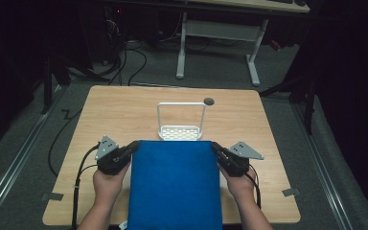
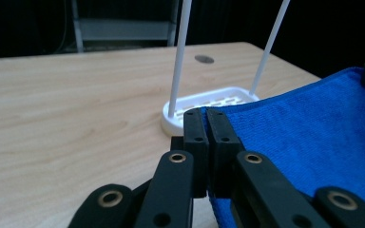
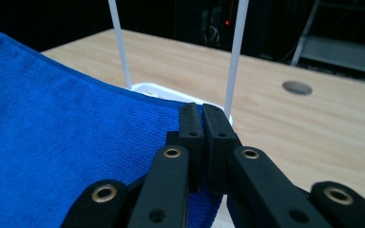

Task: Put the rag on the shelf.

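Note:
A blue cloth (image 1: 174, 184) hangs stretched flat between my two grippers above the near half of the wooden table (image 1: 124, 110). My left gripper (image 1: 134, 145) is shut on its far left corner, and the left gripper view has the jaws pinched on the blue cloth (image 2: 313, 137) at my left gripper (image 2: 206, 116). My right gripper (image 1: 215, 146) is shut on the far right corner; my right gripper (image 3: 201, 111) clamps the blue cloth (image 3: 62, 137) edge. Just beyond the cloth's far edge stands a white rack (image 1: 180, 131) with a tall wire hoop on a slotted base.
A round cable hole (image 1: 209, 101) lies in the table behind the rack. Past the table's far edge are a white desk frame (image 1: 218, 43) and loose cables (image 1: 124, 57) on the floor. Black cables trail from both grippers off the near edge.

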Available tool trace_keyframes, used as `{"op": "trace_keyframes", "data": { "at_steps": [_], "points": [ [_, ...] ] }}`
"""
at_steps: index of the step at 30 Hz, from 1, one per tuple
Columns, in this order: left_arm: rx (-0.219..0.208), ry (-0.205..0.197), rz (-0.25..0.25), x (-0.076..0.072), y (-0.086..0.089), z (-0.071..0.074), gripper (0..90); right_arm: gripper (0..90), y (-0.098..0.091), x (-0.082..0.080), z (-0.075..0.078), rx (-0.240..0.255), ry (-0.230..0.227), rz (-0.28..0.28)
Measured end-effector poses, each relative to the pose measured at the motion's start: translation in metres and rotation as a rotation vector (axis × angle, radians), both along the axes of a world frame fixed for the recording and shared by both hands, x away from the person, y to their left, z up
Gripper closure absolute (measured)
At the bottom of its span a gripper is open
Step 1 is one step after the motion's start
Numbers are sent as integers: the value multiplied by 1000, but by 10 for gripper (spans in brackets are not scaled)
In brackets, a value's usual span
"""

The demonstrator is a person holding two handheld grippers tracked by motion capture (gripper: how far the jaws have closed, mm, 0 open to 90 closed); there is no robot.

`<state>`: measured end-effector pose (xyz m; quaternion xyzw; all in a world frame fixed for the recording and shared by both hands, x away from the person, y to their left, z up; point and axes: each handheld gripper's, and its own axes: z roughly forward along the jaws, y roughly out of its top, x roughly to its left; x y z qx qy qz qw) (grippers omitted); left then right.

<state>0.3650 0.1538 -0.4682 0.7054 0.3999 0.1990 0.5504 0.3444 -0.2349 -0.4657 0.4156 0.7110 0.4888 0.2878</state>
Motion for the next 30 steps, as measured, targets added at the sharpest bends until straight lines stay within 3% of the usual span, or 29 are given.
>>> {"op": "trace_keyframes", "data": {
  "at_steps": [2, 9, 14, 30],
  "points": [
    [-6, -33, 7, -2, 1, 8, 884, 880, 1, -1, 5, 3, -17, 2],
    [-10, -74, 22, -2, 4, 24, 883, 880, 4, 0, 20, 16, -61, -3],
    [-35, -123, 36, -1, 8, 43, 884, 879, 3, 2, 38, 64, -110, -8],
    [-45, -244, 42, 8, 2, 84, 883, 879, 4, 2, 78, 116, -216, -27]
  ]
}}
